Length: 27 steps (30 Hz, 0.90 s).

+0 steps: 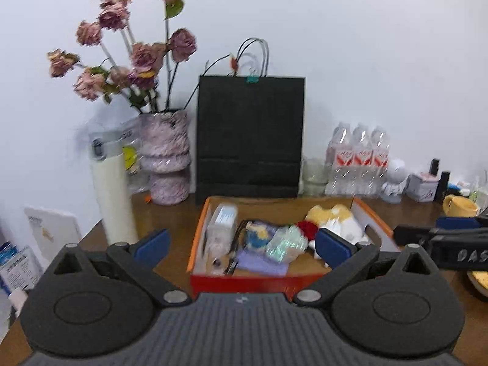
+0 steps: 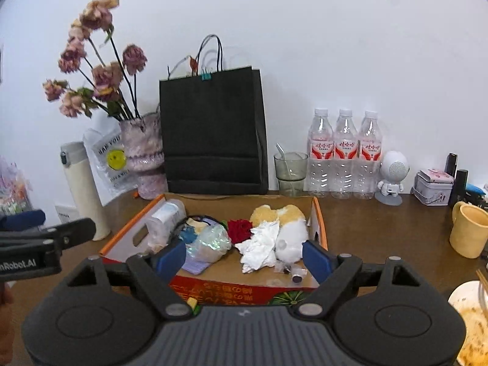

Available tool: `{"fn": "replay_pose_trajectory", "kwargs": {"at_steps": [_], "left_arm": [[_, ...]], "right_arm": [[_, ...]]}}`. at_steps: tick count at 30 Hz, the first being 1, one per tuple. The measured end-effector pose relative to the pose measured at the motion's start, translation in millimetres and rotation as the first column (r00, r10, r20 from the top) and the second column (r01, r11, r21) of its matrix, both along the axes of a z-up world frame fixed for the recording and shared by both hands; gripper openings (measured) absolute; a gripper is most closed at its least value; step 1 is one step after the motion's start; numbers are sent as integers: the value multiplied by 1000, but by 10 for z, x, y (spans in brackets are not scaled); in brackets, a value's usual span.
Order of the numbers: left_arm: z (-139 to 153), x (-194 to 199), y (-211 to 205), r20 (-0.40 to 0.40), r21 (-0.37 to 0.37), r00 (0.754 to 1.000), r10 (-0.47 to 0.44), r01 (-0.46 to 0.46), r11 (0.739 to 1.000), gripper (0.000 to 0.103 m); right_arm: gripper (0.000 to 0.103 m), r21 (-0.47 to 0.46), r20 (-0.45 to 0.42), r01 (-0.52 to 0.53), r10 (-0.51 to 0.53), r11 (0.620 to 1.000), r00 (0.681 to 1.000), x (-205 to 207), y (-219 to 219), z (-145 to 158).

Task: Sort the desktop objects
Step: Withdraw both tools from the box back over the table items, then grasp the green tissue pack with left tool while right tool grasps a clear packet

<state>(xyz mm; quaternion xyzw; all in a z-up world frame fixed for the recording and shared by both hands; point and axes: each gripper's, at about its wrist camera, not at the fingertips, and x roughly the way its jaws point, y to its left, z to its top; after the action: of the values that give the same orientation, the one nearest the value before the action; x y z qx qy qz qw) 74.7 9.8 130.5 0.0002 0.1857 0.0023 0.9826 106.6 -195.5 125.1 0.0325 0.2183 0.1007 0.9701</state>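
An open orange-and-red cardboard box (image 1: 244, 283) (image 2: 231, 289) sits on the brown desk in front of both cameras. Inside lie a yellow-and-white plush toy (image 2: 289, 228), a red rose (image 2: 241, 228), a crumpled white tissue (image 2: 259, 250), a shiny crinkled bag (image 2: 213, 241), a clear plastic case (image 1: 222, 225) and a purple card (image 1: 262, 263). My left gripper (image 1: 242, 247) hovers open at the box's near wall, nothing between its blue pads. My right gripper (image 2: 244, 259) is open too, over the near wall, holding nothing.
Behind the box stands a black paper bag (image 2: 213, 131), with a vase of dried roses (image 2: 143, 158) and a white flask (image 2: 82, 189) to its left. A glass (image 2: 289, 167), three water bottles (image 2: 344, 152), a yellow mug (image 2: 468, 228) and a dirty plate (image 2: 469, 320) are on the right.
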Motion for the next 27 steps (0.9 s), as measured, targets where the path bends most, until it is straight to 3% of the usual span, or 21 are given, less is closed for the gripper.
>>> {"fn": "replay_pose_trajectory", "kwargs": {"at_steps": [3,6,12,17,20,24,27], "left_arm": [[-86,-189,2,-4,-2,1000,5,-5,1000,103],[-273,-385,8,-16,1,1000,2,-2,1000,103],[-813,-752,44,-127,26,992,18,-15,1000,103],[-991,-1088,89,-171,-27,983,-62,58,998,103],[-1050,-1111,129,-196,0,979,-49,49,999,103],[-1033,-996,197,-202,-48,978,-57,48,998,103],[-1017,-854,186,-187,-45,980,-62,54,998,103]], "right_arm": [[87,34,12,-8,8,999,1000,-180,-25,-51],[87,12,-20,-15,15,1000,1000,-358,9,-193],[87,15,-121,-29,30,999,992,-791,-27,-684],[87,-55,-150,-27,18,998,988,-1207,-43,-868],[87,-19,-174,-3,-1,1000,985,-1429,-89,-948],[84,14,-173,-34,36,999,984,-1500,-73,-976],[74,10,-161,-51,52,999,986,-1321,-48,-914]]}}
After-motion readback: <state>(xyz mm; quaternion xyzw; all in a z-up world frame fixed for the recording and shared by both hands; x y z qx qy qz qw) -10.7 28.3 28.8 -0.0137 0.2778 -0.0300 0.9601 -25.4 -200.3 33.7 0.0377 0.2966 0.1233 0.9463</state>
